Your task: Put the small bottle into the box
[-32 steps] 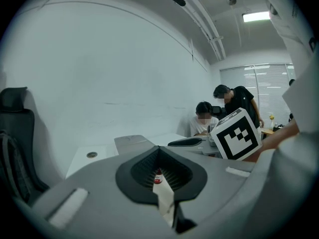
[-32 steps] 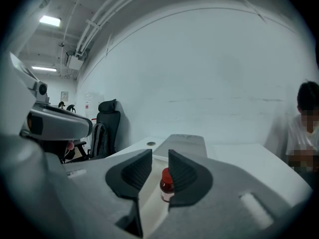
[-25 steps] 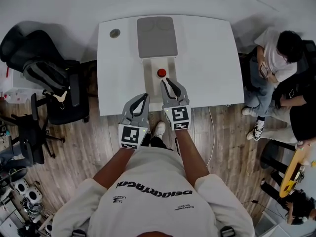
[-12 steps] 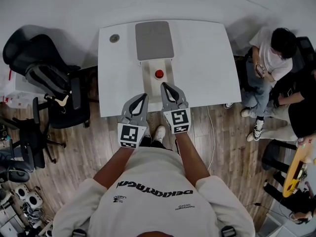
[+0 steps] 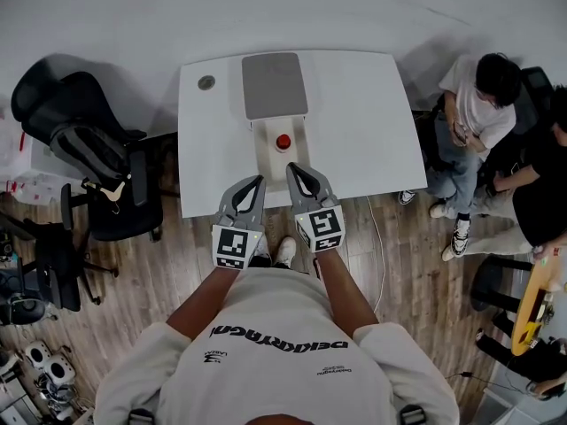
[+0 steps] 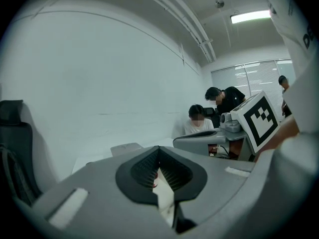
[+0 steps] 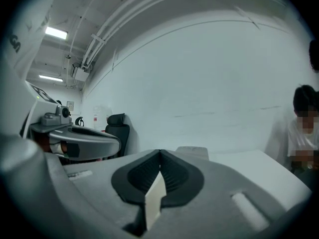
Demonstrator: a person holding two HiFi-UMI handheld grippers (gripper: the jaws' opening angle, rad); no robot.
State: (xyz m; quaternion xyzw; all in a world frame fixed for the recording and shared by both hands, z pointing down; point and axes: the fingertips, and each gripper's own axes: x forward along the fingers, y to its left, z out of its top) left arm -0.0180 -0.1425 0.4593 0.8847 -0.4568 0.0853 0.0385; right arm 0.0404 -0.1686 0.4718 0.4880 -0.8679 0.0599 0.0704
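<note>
Inside the box (image 5: pixel 266 156) on the table (image 5: pixel 372 122) sits the small bottle (image 5: pixel 283 142). My right gripper (image 5: pixel 292 167) has pulled back from it, jaws now pressed together, empty. My left gripper (image 5: pixel 260 180) has its jaws together too.

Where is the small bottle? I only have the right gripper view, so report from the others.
Observer: The head view shows the small bottle, red cap up, inside the box.
Operator: Report the left gripper.
Observer: The left gripper is shut, nothing between its jaws.
Operator: List anything else on the table.
Observer: A small round object sits near the table's far left corner.
</note>
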